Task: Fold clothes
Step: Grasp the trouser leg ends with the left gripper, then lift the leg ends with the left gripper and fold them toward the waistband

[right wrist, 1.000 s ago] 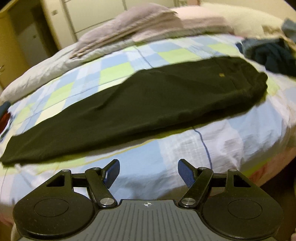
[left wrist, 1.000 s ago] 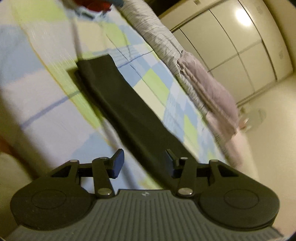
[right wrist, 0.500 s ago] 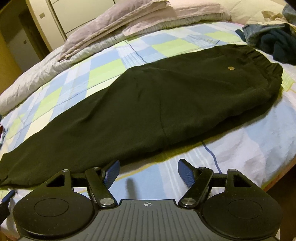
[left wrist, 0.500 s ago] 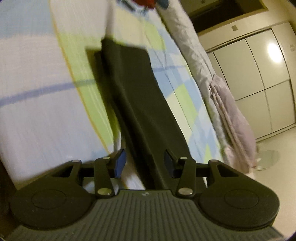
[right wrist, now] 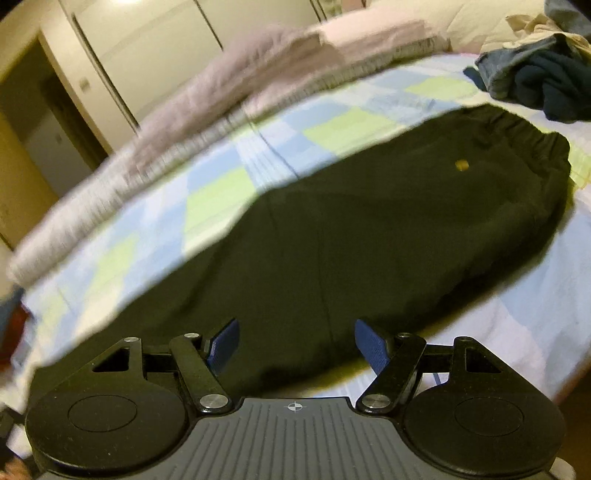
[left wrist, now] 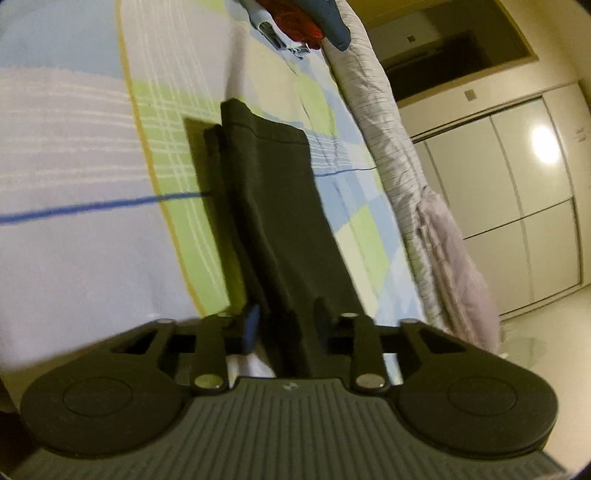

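Observation:
A pair of black trousers [right wrist: 369, 229] lies flat across the checked bed sheet [right wrist: 214, 192], waistband [right wrist: 532, 147] at the right with a small yellow mark. My right gripper [right wrist: 297, 341] hovers open low over the trousers' near edge, around mid-length. In the left wrist view one trouser leg [left wrist: 273, 192] runs away from me to its hem [left wrist: 258, 122]. My left gripper [left wrist: 286, 321] is down at the leg, its fingers still apart, with dark fabric between them.
A heap of dark blue and grey clothes [right wrist: 535, 81] sits past the waistband. Red and blue garments [left wrist: 306, 26] lie beyond the hem. A folded pale quilt [right wrist: 229, 110] lines the far side of the bed, with white wardrobe doors [left wrist: 517, 184] behind.
Both grippers have dropped closer to the trousers. The left one swung in line with the leg and its fingers narrowed around the fabric. The right one stayed wide open.

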`<state>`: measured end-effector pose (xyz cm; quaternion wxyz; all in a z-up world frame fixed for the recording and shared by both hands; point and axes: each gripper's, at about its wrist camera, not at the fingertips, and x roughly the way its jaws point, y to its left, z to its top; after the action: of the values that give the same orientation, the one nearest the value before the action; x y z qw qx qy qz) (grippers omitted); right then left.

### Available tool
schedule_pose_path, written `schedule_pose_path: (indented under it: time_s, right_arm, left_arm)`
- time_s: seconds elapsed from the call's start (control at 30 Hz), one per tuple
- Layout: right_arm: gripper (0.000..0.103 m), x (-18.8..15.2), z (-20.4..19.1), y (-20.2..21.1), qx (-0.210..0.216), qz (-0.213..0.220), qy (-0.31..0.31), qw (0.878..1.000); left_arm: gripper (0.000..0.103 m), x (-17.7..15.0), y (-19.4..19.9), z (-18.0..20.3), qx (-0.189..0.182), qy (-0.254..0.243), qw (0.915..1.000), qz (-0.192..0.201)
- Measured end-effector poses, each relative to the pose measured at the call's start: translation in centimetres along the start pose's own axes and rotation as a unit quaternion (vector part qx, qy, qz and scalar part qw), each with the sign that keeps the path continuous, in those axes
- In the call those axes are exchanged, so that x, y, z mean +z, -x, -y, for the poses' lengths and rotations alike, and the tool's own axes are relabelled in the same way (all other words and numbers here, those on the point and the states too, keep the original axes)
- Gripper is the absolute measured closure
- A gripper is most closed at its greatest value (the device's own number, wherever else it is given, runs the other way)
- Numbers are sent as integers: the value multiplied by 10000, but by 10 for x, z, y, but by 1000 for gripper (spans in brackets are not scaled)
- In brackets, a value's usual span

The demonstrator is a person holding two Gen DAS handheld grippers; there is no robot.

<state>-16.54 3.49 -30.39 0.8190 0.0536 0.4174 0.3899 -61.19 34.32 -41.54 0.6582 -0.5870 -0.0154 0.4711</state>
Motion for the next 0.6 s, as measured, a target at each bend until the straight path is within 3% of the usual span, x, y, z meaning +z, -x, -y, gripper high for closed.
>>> schedule_pose_path:
  time_s: [0.1,0.27,0.33,0.6]
  right_arm:
    - [30,7,9,6,188,250,-139,9994]
    - [31,11,29,-5,38,175,-171,9997]
    - [31,9,36,-6,164,208,-170,9995]
    - [31,5,46,-2,378,87,-117,9992]
  left_arm:
    - [90,-1,-4,-2,33,-191,9998,23]
    - [88,1,-2,-6,-28,-97,9999,-33]
    - [92,2,-1,-4,-23,-114,9999,-43]
    - [93,0,-4,20,423,-837,9956,-4]
